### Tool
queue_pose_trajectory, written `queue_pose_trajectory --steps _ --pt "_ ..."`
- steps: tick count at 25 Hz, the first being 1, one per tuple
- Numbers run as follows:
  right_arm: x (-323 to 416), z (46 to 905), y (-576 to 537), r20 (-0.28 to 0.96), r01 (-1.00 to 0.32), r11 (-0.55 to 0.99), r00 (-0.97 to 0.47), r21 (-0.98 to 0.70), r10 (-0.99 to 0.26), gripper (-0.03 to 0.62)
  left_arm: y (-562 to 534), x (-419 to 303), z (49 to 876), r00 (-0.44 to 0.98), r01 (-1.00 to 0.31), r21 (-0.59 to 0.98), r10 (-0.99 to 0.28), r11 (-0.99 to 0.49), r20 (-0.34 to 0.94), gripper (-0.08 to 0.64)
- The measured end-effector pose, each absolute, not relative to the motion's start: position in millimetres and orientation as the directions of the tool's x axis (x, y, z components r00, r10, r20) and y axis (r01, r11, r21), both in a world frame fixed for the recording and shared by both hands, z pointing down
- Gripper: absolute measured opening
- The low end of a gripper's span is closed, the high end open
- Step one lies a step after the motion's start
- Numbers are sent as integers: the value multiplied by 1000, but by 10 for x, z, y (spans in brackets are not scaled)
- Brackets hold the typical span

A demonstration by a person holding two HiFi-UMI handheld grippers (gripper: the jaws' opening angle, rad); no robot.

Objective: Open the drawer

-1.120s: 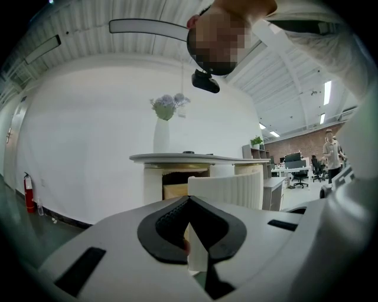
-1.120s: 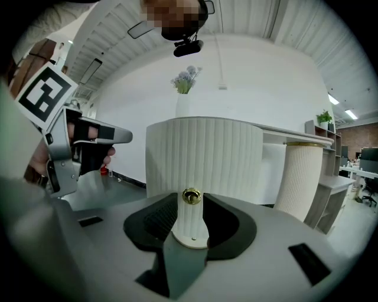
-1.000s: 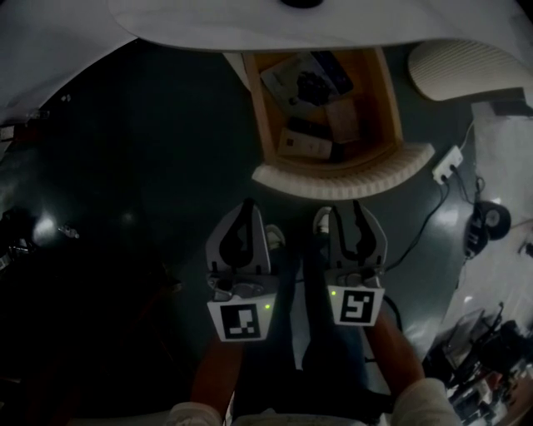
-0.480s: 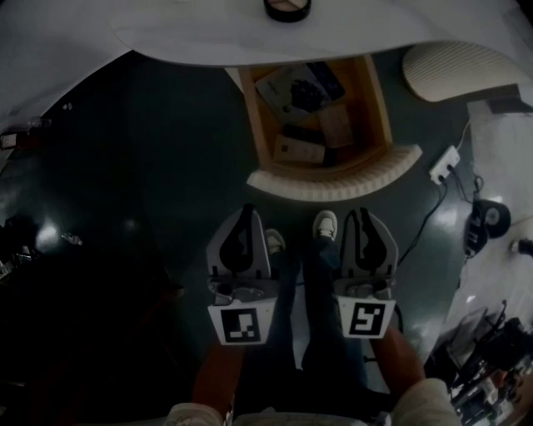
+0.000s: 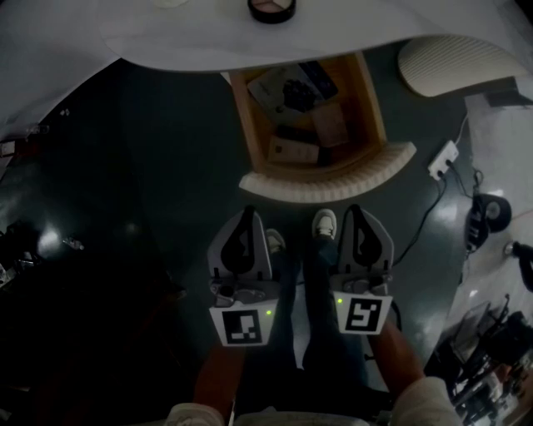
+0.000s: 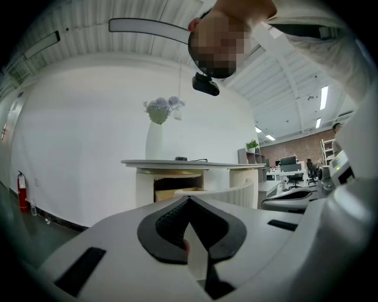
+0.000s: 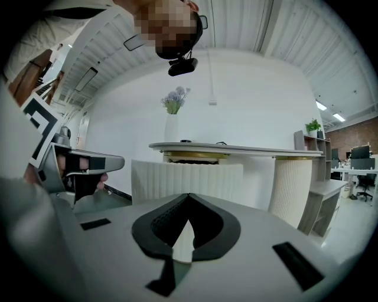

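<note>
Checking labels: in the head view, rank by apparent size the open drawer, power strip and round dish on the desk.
1. open drawer
2. round dish and power strip: alike; dish cropped and nearer the camera.

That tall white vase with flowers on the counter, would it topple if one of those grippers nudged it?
Probably. The vase is tall and narrow, with flowers bunched at its top, so a nudge high up could well tip it. It looks smooth and glazed, so it is likely slippery and breakable.
</note>
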State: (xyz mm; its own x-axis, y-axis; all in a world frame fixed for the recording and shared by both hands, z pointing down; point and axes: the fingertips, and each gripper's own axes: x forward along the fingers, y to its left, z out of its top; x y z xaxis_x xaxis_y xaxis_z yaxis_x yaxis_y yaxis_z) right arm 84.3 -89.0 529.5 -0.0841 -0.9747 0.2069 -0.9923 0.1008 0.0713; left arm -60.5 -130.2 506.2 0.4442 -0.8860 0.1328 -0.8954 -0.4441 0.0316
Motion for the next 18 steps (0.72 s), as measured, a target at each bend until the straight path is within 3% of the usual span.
queue_pose_trajectory --steps 18 --pt "814 5395 -1101 219 -992 98 -79 75 -973 5 -1309 -516 5098 452 -892 50 -879 -450 154 2"
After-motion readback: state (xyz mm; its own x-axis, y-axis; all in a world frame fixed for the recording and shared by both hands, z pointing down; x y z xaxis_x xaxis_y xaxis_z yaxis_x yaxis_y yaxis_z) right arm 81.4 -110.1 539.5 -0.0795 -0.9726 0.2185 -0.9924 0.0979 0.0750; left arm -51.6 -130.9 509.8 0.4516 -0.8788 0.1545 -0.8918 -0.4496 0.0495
